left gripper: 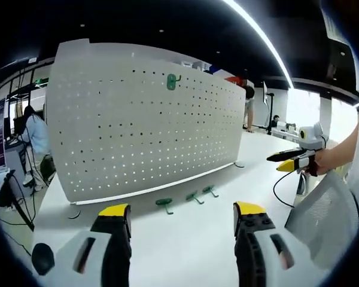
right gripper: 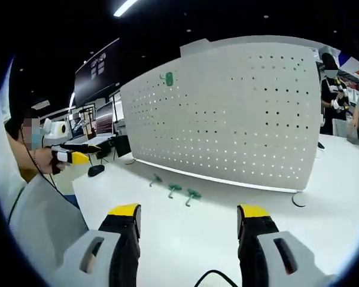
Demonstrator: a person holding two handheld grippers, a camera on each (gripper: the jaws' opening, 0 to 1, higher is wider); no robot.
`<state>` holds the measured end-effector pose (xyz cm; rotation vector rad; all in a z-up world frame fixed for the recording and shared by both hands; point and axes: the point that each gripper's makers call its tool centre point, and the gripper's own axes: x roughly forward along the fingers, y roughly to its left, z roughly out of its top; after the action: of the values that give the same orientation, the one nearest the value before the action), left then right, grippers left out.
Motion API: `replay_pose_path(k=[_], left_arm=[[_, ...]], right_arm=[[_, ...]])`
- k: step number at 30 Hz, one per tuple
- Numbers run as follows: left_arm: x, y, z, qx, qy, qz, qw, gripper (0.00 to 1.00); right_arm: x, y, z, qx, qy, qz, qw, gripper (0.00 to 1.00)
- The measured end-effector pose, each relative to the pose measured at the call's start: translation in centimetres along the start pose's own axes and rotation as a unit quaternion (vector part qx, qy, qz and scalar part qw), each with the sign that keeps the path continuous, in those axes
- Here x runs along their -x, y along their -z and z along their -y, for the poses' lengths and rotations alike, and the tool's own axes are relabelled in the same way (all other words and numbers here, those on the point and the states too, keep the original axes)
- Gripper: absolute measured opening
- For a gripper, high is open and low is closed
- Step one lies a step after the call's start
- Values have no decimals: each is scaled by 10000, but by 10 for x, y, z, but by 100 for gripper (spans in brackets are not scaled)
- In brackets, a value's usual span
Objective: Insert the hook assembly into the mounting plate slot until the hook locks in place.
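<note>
Beyond the spread fingers [left gripper: 116, 210], three hooks [left gripper: 165, 204] lie untouched.

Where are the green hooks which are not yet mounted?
Three green hooks lie in a row on the white table, just before the pegboard's lower edge, in both views.

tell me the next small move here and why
Probably bring the left gripper forward and down to the nearest green hook on the white table. Its jaws stand open and empty, three hooks lie loose in front of the pegboard, and one hook already hangs near its top. The right gripper is also open and empty.
</note>
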<state>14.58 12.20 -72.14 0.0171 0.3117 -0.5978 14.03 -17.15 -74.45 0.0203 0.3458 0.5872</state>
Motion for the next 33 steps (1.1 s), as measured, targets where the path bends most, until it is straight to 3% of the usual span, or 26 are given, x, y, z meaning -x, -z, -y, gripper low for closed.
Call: replay_pose_path(k=[10, 33], left_arm=[[-2, 5, 0, 63, -92, -55, 9999, 71], [-1, 11, 4, 14, 153, -156, 9998, 72]], right_arm=[[-3, 2, -4, -51, -126, -40, 9999, 63], [1, 3, -4, -87, -29, -16, 10000, 63]])
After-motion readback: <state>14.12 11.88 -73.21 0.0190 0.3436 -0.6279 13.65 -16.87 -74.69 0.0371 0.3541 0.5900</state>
